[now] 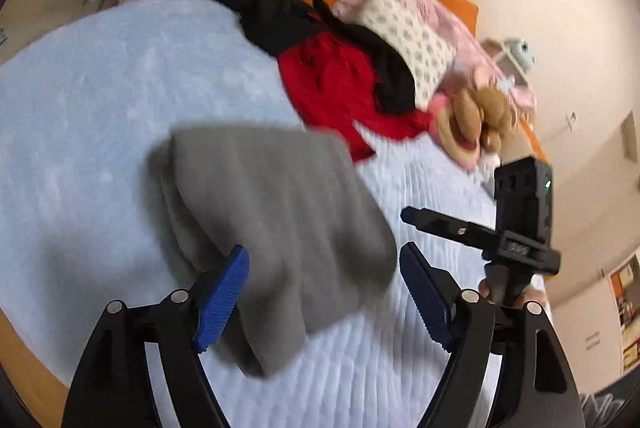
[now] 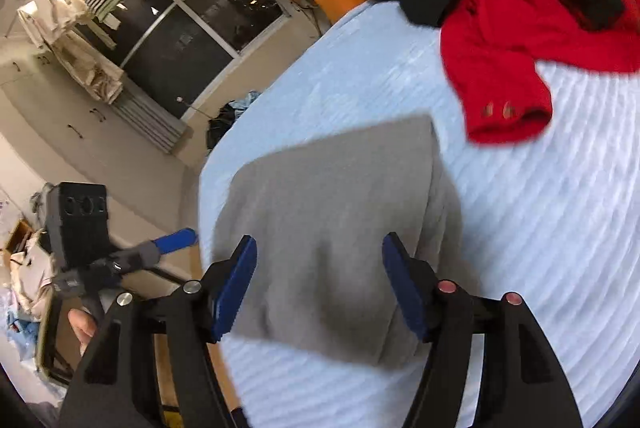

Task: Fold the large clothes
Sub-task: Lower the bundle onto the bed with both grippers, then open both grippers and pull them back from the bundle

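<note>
Grippers, left (image 1: 324, 292) and right (image 2: 318, 288), spread (empty) over folded grey garment (image 1: 276, 212).

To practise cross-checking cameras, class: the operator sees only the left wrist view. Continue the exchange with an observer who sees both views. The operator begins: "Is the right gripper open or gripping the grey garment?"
Observer: The right gripper is open, jaws apart over the folded grey garment, gripping nothing.
Operator: Any detail on the red garment I can't make out?
Observer: Its sleeve cuff lies on the bed and shows two buttons.
Operator: What is past the bed's far edge?
Observer: A dark heap of clothes lies just beyond it.
</note>
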